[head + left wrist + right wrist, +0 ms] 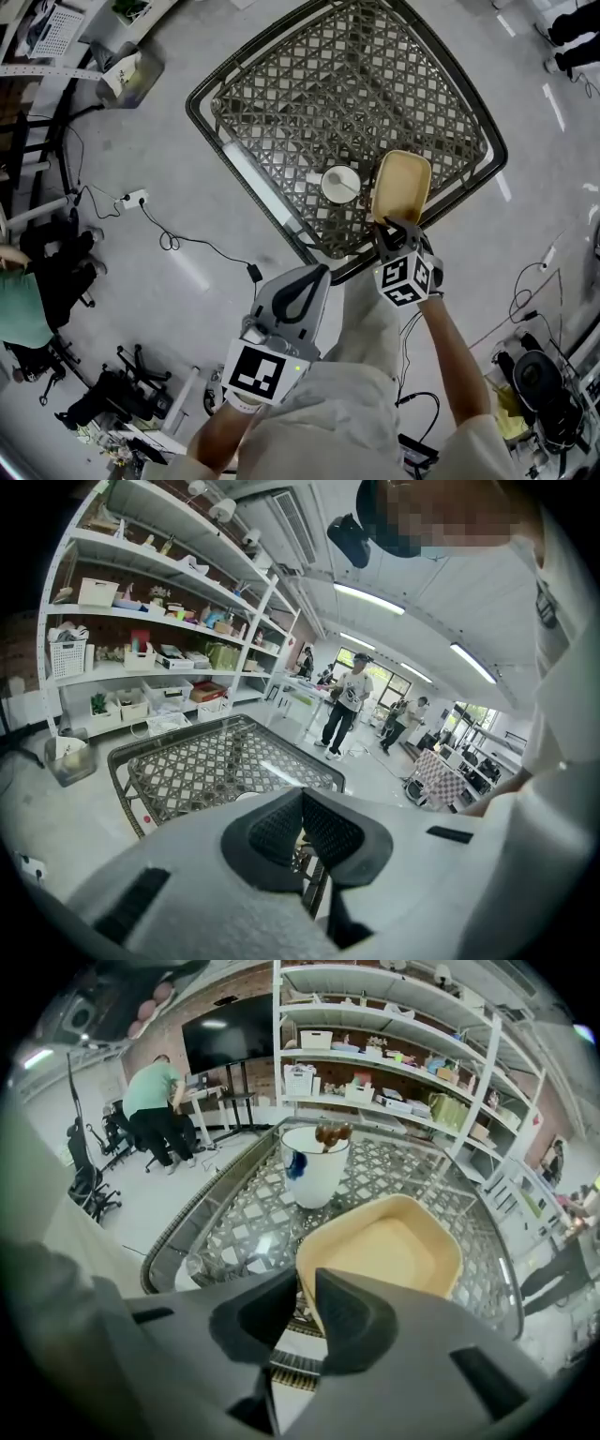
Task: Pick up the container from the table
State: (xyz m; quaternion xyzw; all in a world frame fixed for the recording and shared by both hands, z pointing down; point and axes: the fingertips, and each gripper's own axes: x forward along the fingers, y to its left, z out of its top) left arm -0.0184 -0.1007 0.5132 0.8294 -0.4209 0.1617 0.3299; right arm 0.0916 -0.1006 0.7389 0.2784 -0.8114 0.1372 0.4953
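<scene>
A shallow tan container [401, 186] rests over the near right part of the lattice-top table [202, 103]. My right gripper [389, 225] is shut on its near rim. In the right gripper view the two jaws [307, 1302] pinch that rim, and the container's hollow [384, 1251] spreads out beyond them. I cannot tell whether the container is off the table top [234, 1232]. My left gripper [314, 272] hangs low by the person's body, off the table's near corner, shut with nothing between its pads [302, 822].
A white cup [339, 183] with brown pieces inside [314, 1171] stands just left of the container. A power strip and cables [134, 198] lie on the floor to the left. Shelving [141, 621] lines the wall. People [342, 705] stand beyond the table.
</scene>
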